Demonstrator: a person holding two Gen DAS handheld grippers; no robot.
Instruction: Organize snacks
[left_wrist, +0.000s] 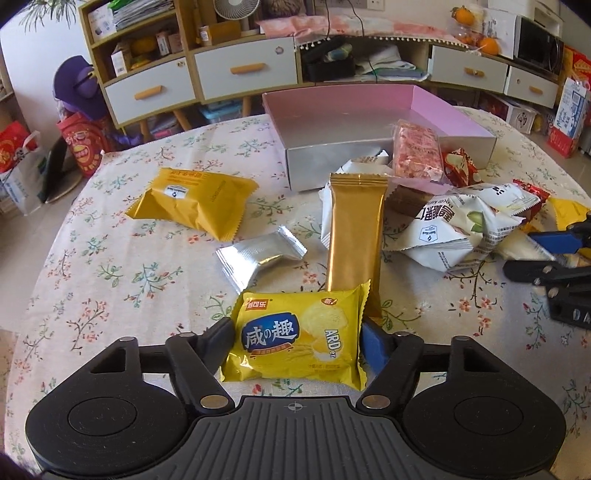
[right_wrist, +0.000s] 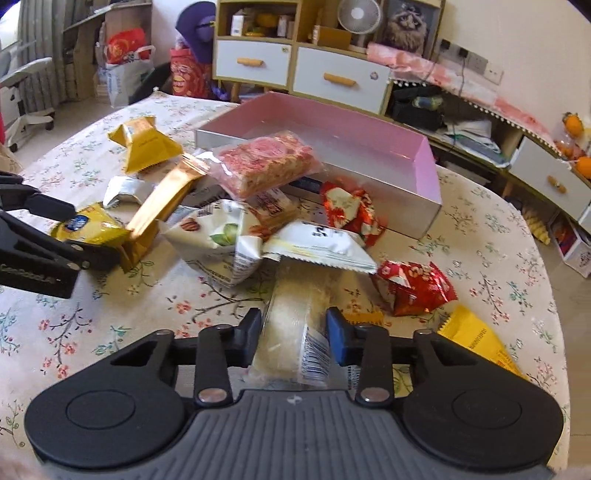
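Observation:
My left gripper (left_wrist: 295, 338) is shut on a yellow cracker packet (left_wrist: 295, 343) just above the floral tablecloth; it also shows in the right wrist view (right_wrist: 86, 225). My right gripper (right_wrist: 293, 334) is shut on a clear-wrapped pale snack bar (right_wrist: 295, 332). An open pink-lined box (left_wrist: 454, 110) stands at the table's far side, and shows in the right wrist view (right_wrist: 424, 162). A pile of snacks lies in front of it: a gold bar (left_wrist: 354, 236), a pink nougat pack (left_wrist: 417, 147), a white nut pack (left_wrist: 461, 225), red packets (right_wrist: 417, 288).
A yellow pack (left_wrist: 195, 201) and a silver pack (left_wrist: 258, 254) lie left of the pile. Another yellow packet (right_wrist: 476, 339) lies by my right gripper. Cabinets with drawers (left_wrist: 243, 70) stand behind the table. The table edge curves off at left and right.

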